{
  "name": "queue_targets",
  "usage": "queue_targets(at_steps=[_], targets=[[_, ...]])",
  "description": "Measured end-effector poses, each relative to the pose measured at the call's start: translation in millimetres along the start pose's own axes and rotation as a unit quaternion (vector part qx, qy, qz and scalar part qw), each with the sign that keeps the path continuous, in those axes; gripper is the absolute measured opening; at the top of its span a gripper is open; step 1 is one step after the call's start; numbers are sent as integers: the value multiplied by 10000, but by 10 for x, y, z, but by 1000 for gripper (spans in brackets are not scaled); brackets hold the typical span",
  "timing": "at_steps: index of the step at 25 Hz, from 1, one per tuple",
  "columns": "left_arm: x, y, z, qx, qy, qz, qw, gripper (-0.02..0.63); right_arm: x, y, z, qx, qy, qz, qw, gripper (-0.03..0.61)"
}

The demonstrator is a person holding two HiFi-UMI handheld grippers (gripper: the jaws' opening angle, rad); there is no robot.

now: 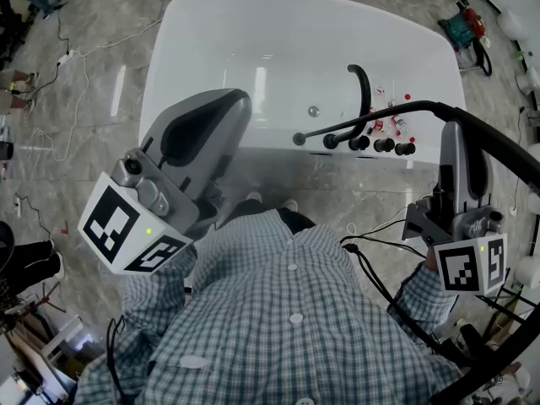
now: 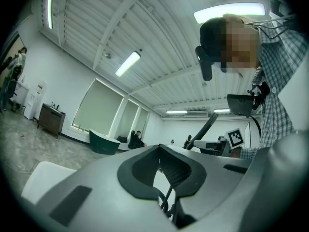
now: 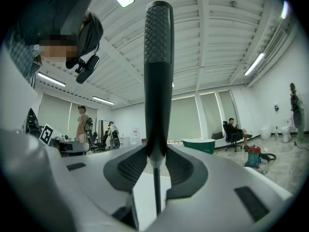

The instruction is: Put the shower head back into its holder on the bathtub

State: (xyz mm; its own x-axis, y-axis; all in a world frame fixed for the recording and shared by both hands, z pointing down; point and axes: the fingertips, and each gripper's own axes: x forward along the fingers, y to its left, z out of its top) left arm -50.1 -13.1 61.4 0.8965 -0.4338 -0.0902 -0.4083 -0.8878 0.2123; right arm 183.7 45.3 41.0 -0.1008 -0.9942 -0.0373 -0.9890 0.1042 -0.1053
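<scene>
The white bathtub [image 1: 194, 32] lies ahead of me in the head view. On its near right rim stand a black arched spout [image 1: 364, 87] and a row of black knobs [image 1: 383, 145]. My right gripper [image 1: 451, 129] [image 3: 155, 153] is shut on the slim black shower head [image 1: 371, 121] [image 3: 158, 71], which reaches left over those fittings. Its tip [image 1: 298, 139] hangs just left of them. Its thick black hose [image 1: 506, 154] arcs off to the right. My left gripper [image 1: 236, 99] [image 2: 161, 151] is raised over the tub's near left rim, shut with nothing held.
Small red and white items [image 1: 393, 118] sit on the rim beside the spout. A drain [image 1: 313, 110] shows in the tub floor. Cables [image 1: 59, 57] trail over the marble floor at left, and a teal machine [image 1: 462, 25] stands at the far right. People [image 3: 233, 129] sit and stand far off.
</scene>
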Motion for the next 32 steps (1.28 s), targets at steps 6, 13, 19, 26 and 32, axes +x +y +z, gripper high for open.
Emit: queue_targets(at_steps=[6,13,19,26,32], targets=[[1,-18,10,-18,14,-6,10000,9,17,32,0,-18,40,41,10000,120],[-22,16,-28,-59,32,19,10000,9,56,71,-68,-7,102,87,9999,120],[-28,5,-17,-93,58,-6,9999,9,65,102,-69,20,150,92,9998,120],[-10,-18,-94,-124,101,-28,9999,9,50,89,-152,92,183,105,9997,120],[-19,-4,-114,-158,135,-21,9998,9,68,122,-214,113,293,141,9994,120]])
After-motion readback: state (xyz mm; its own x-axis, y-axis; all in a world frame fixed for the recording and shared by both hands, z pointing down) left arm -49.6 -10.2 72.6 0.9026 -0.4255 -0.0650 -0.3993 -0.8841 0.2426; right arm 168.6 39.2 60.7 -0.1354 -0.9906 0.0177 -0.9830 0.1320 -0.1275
